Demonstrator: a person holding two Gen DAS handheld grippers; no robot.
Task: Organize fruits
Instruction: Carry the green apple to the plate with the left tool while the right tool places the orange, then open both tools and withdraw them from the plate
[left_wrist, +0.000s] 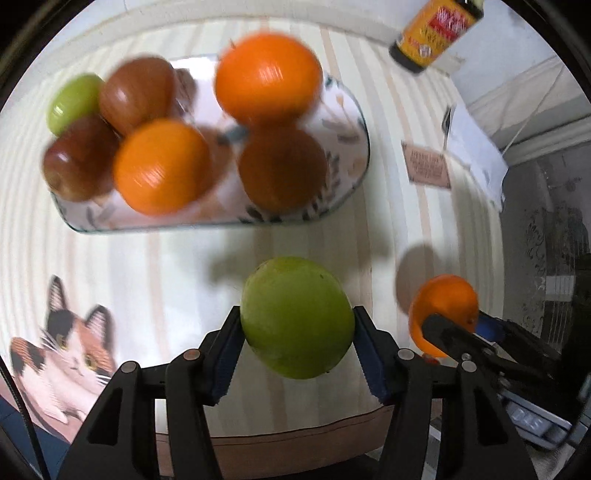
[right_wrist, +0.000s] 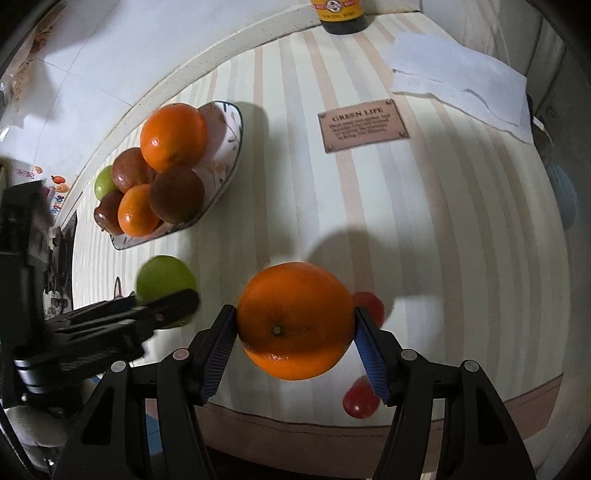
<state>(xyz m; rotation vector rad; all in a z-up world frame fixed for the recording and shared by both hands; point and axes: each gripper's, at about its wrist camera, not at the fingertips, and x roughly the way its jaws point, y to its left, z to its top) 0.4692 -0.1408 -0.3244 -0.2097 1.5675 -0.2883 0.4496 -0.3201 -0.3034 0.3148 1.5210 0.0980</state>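
Note:
My left gripper (left_wrist: 297, 343) is shut on a green fruit (left_wrist: 297, 317) and holds it above the striped tablecloth, short of the plate. The patterned plate (left_wrist: 347, 107) holds oranges, brown-red fruits and a small green one. My right gripper (right_wrist: 295, 328) is shut on an orange (right_wrist: 295, 319), held above the cloth. In the left wrist view the right gripper with its orange (left_wrist: 447, 306) is at the lower right. In the right wrist view the left gripper with the green fruit (right_wrist: 164, 280) is at the left, near the plate (right_wrist: 225, 162).
Two small red fruits (right_wrist: 360, 400) lie on the cloth under my right gripper. A dark sauce bottle (left_wrist: 436, 33) stands at the table's back. A white tissue (right_wrist: 461, 77) and a printed label (right_wrist: 364, 125) are at the right. A cat print (left_wrist: 70, 354) is at the near left.

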